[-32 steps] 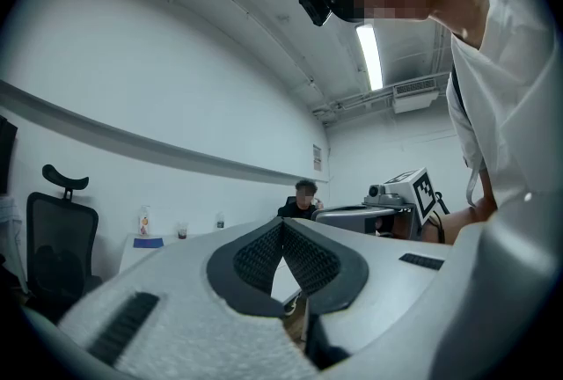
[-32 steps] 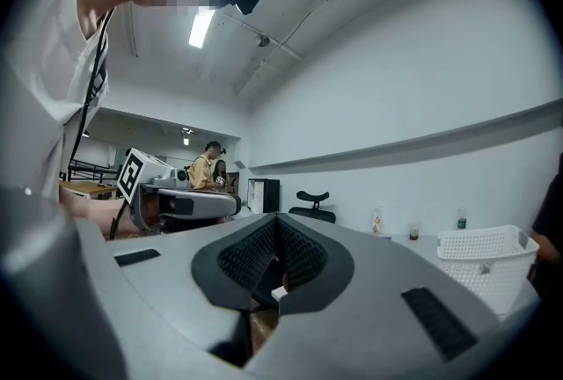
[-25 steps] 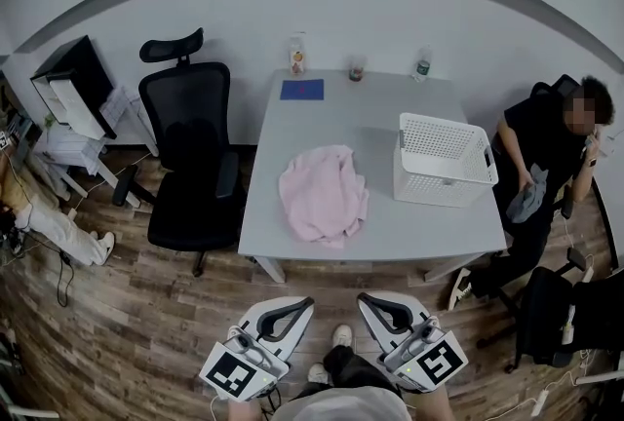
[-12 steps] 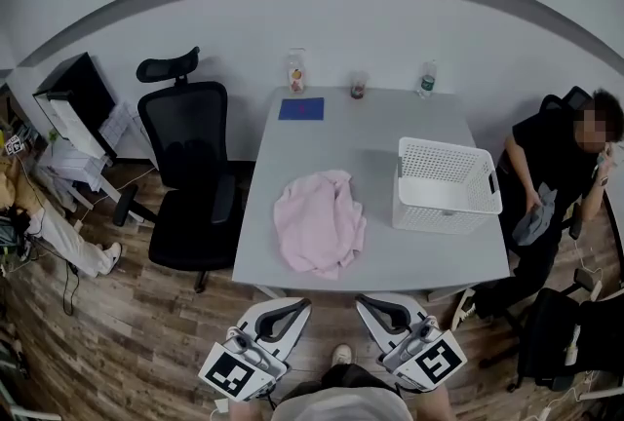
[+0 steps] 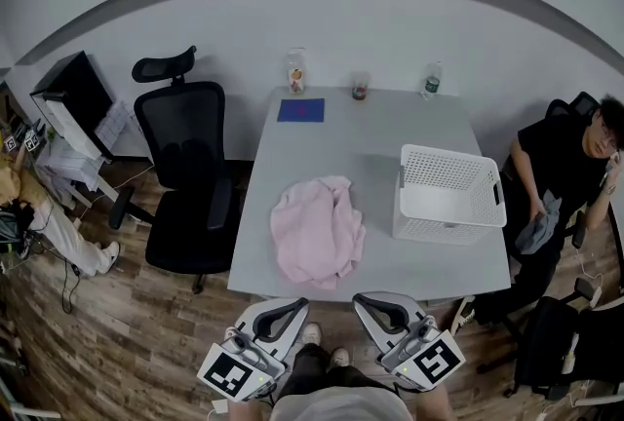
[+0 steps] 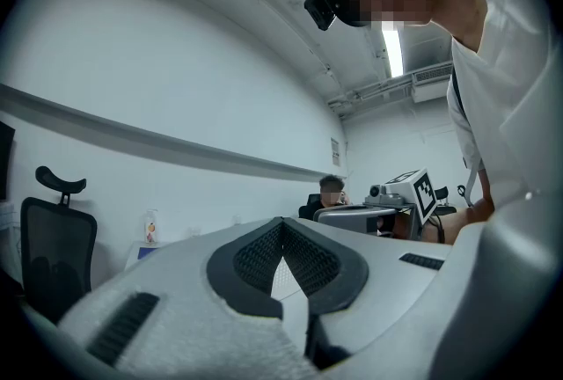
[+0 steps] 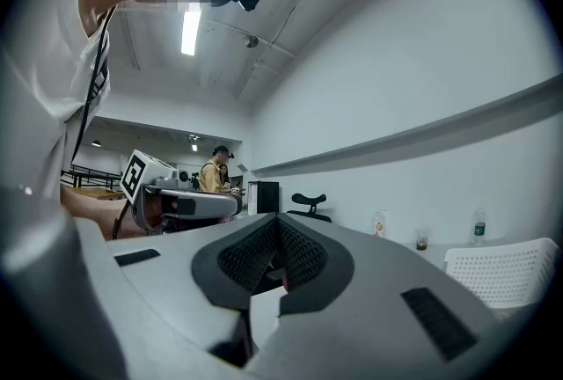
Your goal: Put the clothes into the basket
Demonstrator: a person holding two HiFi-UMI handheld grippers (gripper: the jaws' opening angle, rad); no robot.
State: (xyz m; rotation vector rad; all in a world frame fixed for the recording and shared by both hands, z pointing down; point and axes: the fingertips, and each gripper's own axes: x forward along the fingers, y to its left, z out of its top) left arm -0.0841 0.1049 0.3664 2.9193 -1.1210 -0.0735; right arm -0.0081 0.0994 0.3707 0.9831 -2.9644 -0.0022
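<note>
Wood-plank floor and a grey table (image 5: pixel 380 132) set the scene, with the person standing just short of the table's near edge. The left gripper (image 5: pixel 283 315) and the right gripper (image 5: pixel 382 312) are held level side by side, and each has its jaws pressed together on nothing. Both gripper views show the ribbed pads meeting at the tip with only a small hollow behind them.

Beyond the grippers, a crumpled pink garment (image 5: pixel 314 232) lies on the near half of the table. The white perforated basket (image 5: pixel 444 229) sits well apart from it, to the right. The task looks to be at its approach stage, with no cloth yet picked up. The next move would likely call for spreading one pair of jaws, reaching over the edge and pinching a fold.

A black office chair (image 5: pixel 185 166) stands to the left of the table, and a seated person (image 5: pixel 561 156) is to the right.

Neither gripper view shows the garment, because the grippers' own bodies block it. Whether the pink heap is one piece or several cannot be told. The person's hands are cut off at the bottom of the head view.
</note>
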